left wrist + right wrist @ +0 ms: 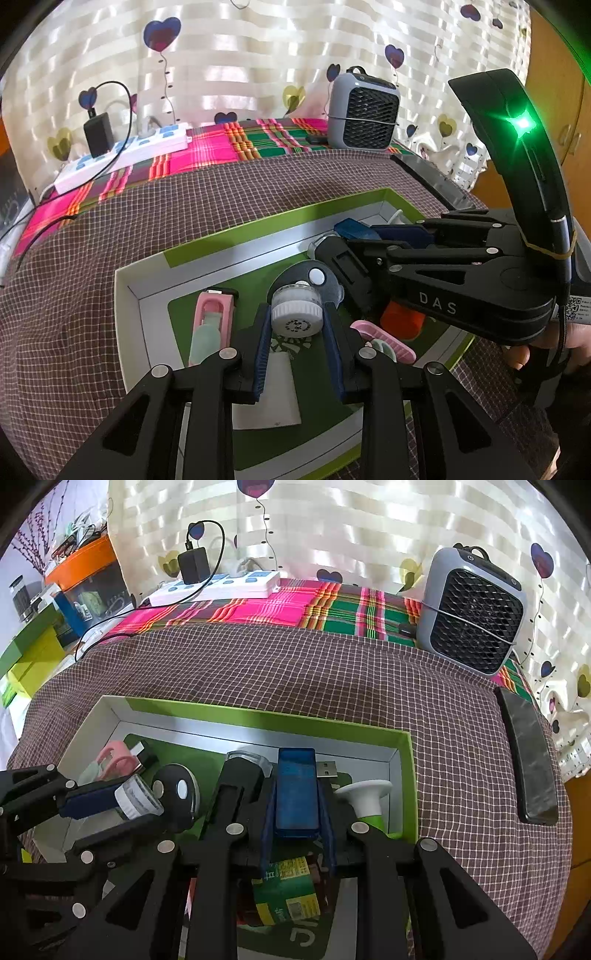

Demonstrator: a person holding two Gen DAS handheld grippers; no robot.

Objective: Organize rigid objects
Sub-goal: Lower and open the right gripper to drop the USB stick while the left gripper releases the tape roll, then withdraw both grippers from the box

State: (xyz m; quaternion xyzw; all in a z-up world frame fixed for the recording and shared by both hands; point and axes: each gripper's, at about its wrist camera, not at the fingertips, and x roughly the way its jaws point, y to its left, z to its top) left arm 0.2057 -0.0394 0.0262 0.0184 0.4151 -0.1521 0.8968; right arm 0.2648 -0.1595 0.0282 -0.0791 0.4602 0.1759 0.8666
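Note:
A green and white box (236, 230) (258, 716) lies open on the checked cloth. My left gripper (297, 317) is shut on a small white-capped bottle (296, 314) above the box; it also shows in the right wrist view (136, 799). My right gripper (297, 801) is shut on a blue rectangular case (297, 794) over the box's right part; in the left wrist view (354, 227) only its far end shows. In the box lie a pink nail clipper (210, 325), a black round tag (177, 794), a pink comb (384, 339), an orange cap (402, 319), a white and green funnel-shaped piece (365, 799) and a USB plug (327, 768).
A grey mini fan (476, 614) stands at the back right on the plaid cloth. A white power strip (221, 585) with a black adapter (194, 566) lies at the back left. A black phone (528, 757) lies right of the box. Boxes and shelves (44, 627) stand far left.

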